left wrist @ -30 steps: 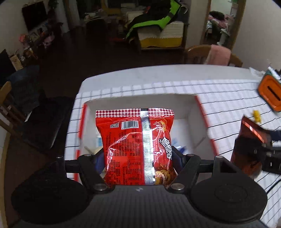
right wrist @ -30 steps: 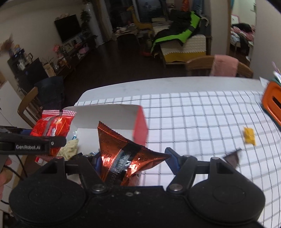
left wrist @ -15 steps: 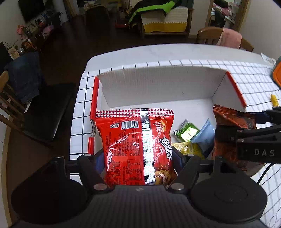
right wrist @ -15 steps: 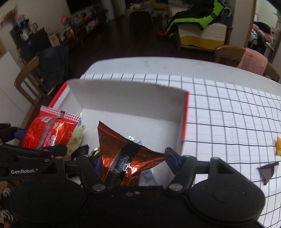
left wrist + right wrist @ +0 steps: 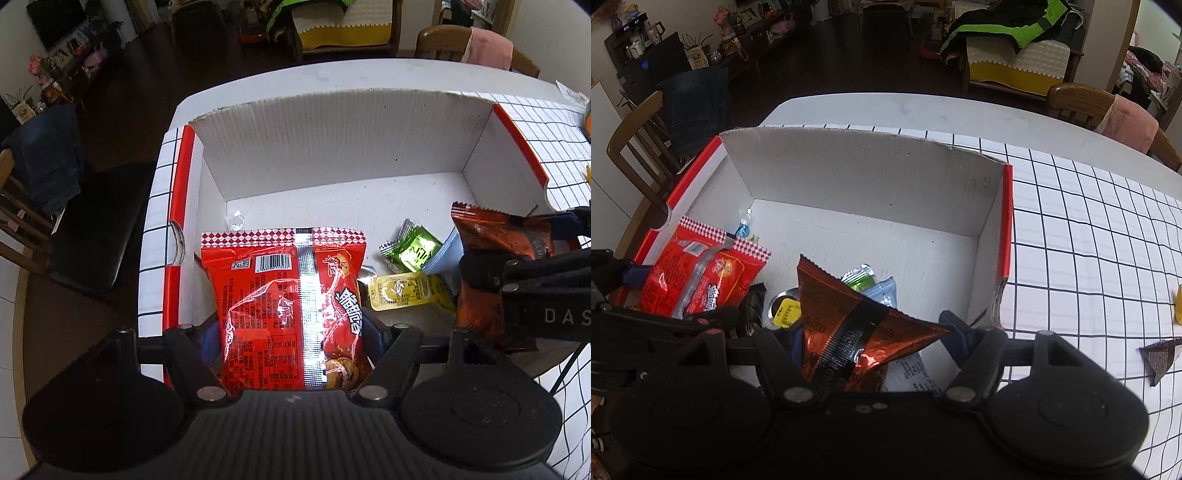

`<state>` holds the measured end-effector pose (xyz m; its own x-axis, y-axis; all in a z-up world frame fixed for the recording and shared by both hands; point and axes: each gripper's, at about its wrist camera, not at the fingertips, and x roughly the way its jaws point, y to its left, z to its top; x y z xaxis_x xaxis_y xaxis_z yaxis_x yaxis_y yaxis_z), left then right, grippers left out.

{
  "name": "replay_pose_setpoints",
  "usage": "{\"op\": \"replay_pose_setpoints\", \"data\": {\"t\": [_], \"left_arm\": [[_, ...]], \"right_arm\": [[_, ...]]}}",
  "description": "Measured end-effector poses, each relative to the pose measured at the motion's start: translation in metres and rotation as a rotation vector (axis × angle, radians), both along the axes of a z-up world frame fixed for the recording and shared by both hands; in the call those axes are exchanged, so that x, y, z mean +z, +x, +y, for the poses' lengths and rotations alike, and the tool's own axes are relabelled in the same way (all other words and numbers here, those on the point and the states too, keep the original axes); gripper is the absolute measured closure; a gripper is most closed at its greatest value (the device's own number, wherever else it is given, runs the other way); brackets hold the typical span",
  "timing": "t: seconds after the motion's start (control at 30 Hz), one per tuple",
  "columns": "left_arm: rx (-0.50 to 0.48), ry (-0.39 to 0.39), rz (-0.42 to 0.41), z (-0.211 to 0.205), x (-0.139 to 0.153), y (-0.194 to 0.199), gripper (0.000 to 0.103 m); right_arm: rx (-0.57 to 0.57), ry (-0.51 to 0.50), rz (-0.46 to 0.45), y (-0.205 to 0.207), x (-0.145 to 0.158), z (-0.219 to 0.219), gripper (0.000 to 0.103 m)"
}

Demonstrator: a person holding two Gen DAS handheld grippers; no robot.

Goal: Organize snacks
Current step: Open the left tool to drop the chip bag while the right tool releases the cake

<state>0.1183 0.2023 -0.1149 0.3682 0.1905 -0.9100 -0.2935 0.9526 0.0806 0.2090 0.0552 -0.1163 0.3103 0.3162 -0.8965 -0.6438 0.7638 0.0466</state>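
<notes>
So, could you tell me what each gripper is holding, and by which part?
The left gripper holds the red foil snack bag by its lower sides. The right gripper holds the orange Oreo packet near its lower half, jaws opening.

White table under a black-grid white tablecloth

An open white cardboard box with red edges sits on it; a small yellow wrapper and dark brown wrapper lie beside it.

Box far half bare
</notes>
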Motion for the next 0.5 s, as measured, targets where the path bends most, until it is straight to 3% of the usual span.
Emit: {"op": "replay_pose_setpoints", "data": {"t": [0.5], "left_arm": [[0.021,-0.022,-0.051,0.001,0.017,-0.012,0.026]], "right_arm": [[-0.014,0.045,-0.028,-0.005,0.016,-0.014,0.016]]}}
